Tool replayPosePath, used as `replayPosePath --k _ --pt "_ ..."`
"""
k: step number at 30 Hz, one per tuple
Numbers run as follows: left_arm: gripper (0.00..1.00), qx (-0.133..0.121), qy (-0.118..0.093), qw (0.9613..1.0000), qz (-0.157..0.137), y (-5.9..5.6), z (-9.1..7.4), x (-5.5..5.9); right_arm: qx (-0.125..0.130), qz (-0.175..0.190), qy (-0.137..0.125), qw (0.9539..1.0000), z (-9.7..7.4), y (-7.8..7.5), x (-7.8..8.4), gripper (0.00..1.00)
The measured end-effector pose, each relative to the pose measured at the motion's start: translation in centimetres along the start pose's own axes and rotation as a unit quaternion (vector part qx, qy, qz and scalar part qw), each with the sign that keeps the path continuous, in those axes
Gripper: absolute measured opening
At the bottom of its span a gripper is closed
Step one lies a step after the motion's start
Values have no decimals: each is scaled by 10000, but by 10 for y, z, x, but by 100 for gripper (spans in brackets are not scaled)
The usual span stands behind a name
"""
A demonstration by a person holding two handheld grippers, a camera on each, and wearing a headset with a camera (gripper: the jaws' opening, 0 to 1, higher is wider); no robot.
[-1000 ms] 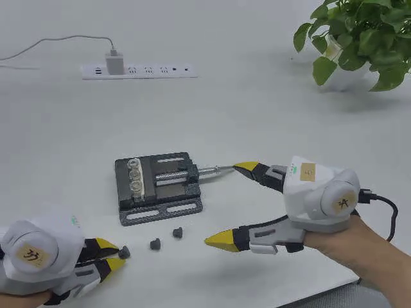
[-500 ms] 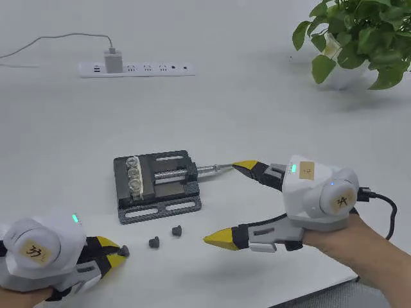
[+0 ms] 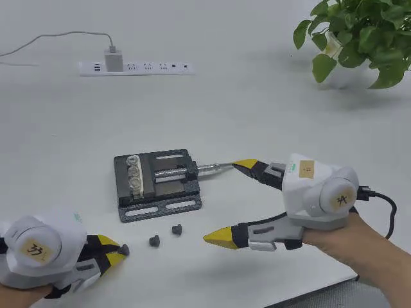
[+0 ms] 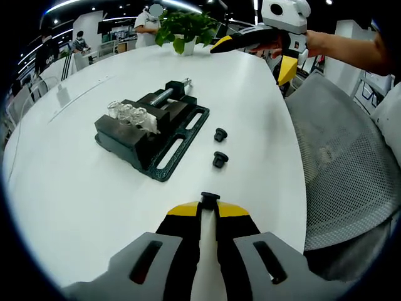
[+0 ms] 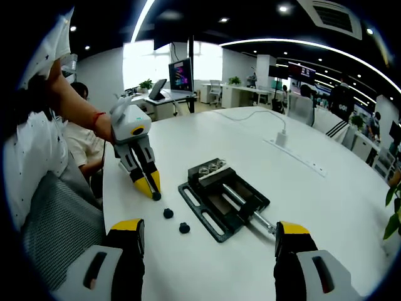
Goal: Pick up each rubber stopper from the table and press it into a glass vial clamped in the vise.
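Left gripper (image 4: 210, 205): we're pinching one stopper (image 4: 209, 198) between the closed yellow tips, low over the table (image 3: 257, 115) near its front edge.
Right gripper (image 3: 231, 202): we're holding it wide open, gripping nothing, just right of the vise (image 3: 157, 186).
Vials (image 3: 135, 173): three are sitting in a row, clamped in the vise.
Loose stopper (image 3: 155, 242) and second stopper (image 3: 176, 229): both are lying apart on the table, just in front of the vise.
Writing: round stickers on both grippers are showing handwritten marks we're unable to read.

We look across a white table (image 3: 257, 109) with a power strip (image 3: 138, 68) and potted plant (image 3: 359, 32), a mesh chair (image 4: 338, 163) beside it, under an open office's ceiling light strips (image 5: 301, 41).
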State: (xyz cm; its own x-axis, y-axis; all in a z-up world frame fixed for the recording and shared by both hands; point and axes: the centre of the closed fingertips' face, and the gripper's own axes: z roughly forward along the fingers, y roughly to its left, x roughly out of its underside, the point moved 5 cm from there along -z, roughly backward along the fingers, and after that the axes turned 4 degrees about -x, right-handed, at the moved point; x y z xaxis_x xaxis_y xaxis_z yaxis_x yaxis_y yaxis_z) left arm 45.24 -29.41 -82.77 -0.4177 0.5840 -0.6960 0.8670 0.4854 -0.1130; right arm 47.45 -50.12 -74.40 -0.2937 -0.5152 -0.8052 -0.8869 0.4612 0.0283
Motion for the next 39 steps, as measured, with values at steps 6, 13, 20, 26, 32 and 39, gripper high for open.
replayPosePath --k 6,13,20,26,32,39 --pt "5 34 6 9999 -131 -1 0 -1 -15 7 -12 10000 1 1 -1 85" --pt "5 97 -159 9996 -230 -4 -6 -12 -54 -27 -31 10000 1 3 -8 85" --pt "4 83 -448 9988 -189 -6 -18 -34 -142 -135 -145 9997 1 8 -25 83" --pt "4 39 -688 9976 -105 -5 -30 -51 -320 44 -333 9989 -2 11 -42 79" --pt "4 10 -889 9960 53 -6 -44 -70 -485 162 -522 9973 -6 16 -62 74" --pt "4 30 -1143 9931 274 -15 -60 -96 -742 130 -473 9960 -7 28 -75 67"
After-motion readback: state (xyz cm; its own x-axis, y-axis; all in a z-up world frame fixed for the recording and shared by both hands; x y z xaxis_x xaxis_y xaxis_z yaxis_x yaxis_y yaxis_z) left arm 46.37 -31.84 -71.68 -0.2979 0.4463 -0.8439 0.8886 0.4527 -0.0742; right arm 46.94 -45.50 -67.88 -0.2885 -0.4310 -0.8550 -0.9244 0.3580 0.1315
